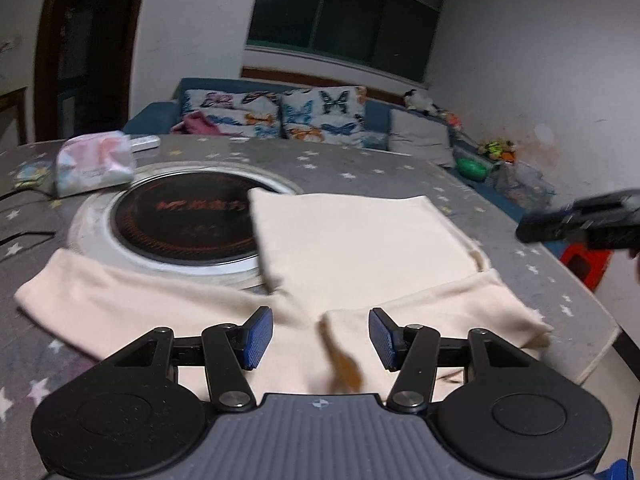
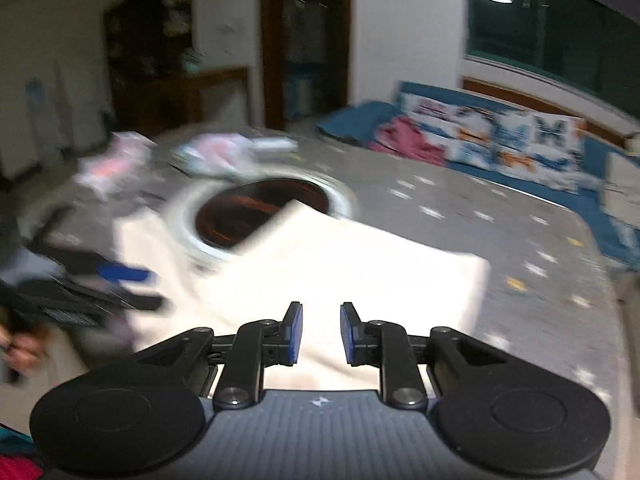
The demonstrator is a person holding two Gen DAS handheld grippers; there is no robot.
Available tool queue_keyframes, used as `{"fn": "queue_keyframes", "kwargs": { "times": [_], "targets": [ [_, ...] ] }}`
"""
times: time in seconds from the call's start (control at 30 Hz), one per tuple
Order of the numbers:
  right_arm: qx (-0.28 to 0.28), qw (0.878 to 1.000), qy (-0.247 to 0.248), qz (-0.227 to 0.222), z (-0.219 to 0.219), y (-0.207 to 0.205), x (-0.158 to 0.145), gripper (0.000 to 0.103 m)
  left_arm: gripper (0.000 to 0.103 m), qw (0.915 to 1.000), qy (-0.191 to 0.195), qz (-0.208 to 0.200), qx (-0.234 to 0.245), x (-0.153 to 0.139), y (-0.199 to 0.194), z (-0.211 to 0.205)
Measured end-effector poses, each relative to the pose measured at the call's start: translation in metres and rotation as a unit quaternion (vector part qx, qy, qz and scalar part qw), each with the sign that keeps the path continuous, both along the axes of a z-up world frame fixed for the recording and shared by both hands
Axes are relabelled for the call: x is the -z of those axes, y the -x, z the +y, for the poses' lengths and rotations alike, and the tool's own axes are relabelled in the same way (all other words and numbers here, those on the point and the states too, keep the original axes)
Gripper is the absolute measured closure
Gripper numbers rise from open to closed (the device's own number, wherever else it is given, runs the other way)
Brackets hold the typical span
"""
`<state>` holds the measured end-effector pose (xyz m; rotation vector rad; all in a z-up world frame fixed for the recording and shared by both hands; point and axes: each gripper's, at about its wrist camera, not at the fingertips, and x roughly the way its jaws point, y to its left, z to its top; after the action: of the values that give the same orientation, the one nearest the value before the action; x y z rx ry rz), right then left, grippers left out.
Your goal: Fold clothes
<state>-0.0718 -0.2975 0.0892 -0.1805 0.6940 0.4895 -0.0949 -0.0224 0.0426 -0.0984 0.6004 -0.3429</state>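
A cream garment lies on the grey star-patterned table, its lower part folded up over its body, with sleeves spread left and right. An orange-brown mark shows near its collar. My left gripper is open just above the collar area, holding nothing. My right gripper is open and empty above the garment; its view is blurred. It also shows at the right edge of the left wrist view, off the cloth. The left gripper appears at the left of the right wrist view.
A round black induction cooker is set into the table, partly under the garment. A pastel pouch and a remote lie at the back left. A blue sofa with butterfly cushions stands behind. A red stool is at the right.
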Motion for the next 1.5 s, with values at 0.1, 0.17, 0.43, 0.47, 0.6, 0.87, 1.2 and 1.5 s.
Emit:
{"fn": "queue_keyframes", "kwargs": {
  "times": [0.1, 0.17, 0.43, 0.47, 0.6, 0.87, 1.2, 1.5],
  "targets": [
    [0.031, 0.999, 0.032, 0.017, -0.023, -0.001, 0.014, 0.084, 0.051, 0.9996, 0.000, 0.001, 0.026, 0.000, -0.002, -0.014],
    [0.032, 0.998, 0.040, 0.029, -0.030, 0.005, 0.026, 0.084, 0.053, 0.9989, -0.003, 0.004, 0.046, 0.002, -0.003, -0.024],
    [0.017, 0.998, 0.048, 0.048, -0.027, 0.010, 0.051, 0.086, 0.060, 0.9967, -0.017, 0.022, 0.076, 0.014, -0.012, -0.046],
    [0.015, 0.997, 0.048, 0.050, -0.026, 0.010, 0.053, 0.086, 0.060, 0.9966, -0.019, 0.024, 0.076, 0.016, -0.013, -0.046],
    [0.006, 0.998, 0.050, 0.048, -0.022, 0.011, 0.058, 0.086, 0.061, 0.9967, -0.024, 0.037, 0.068, 0.022, -0.017, -0.043],
    [-0.008, 0.999, 0.050, 0.013, -0.003, -0.020, 0.054, 0.086, 0.060, 0.9973, -0.018, 0.037, 0.062, 0.021, -0.022, -0.042],
    [0.038, 0.994, 0.100, 0.025, -0.008, -0.029, 0.070, 0.088, 0.060, 0.9975, -0.013, 0.039, 0.057, 0.023, -0.027, -0.037],
    [0.013, 0.995, 0.090, 0.027, 0.002, -0.022, 0.069, 0.088, 0.060, 0.9992, -0.005, 0.031, 0.026, 0.019, -0.021, -0.021]
  ]
}}
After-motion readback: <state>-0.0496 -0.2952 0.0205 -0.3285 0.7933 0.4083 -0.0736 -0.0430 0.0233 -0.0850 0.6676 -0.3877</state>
